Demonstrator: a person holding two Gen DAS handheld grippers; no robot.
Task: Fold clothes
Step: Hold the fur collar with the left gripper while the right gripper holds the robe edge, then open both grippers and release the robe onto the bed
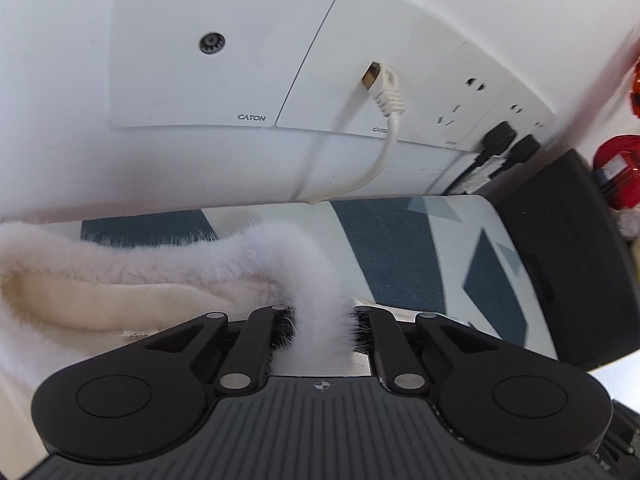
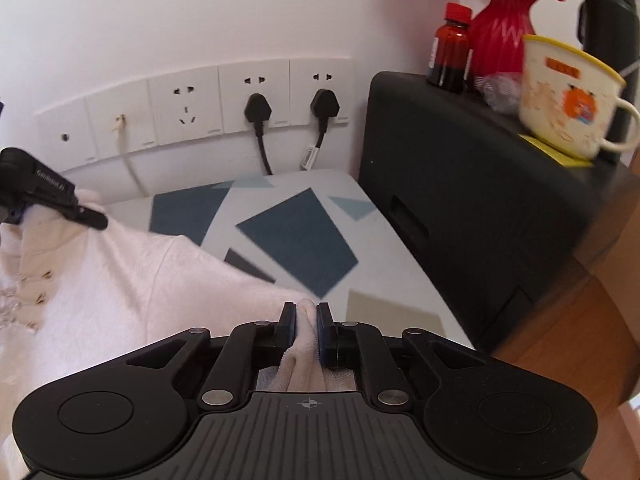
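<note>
Nearest the right wrist camera, the right gripper is pinching a fold of the white fluffy garment tight between its pads, the cloth bunching up between them. In the left wrist view, the left gripper is clamping the garment's furry neckline edge in the same way, with the pads buried in the pile. The garment is lying across the patterned cloth surface, spreading left from the right gripper toward the left one, which is showing at the far left of the right wrist view.

Just beyond, a black box is standing to the right of the surface, carrying a mug, a brown bottle and a red vase. Farthest off, plugs and a white cable are hanging from the wall sockets.

The likely trouble: the fur is slippery, so the left grip may be holding pile rather than fabric and could be slipping under tension. A wide swing to the right could be knocking the mug, and lifting toward the wall could be snagging the cables.
</note>
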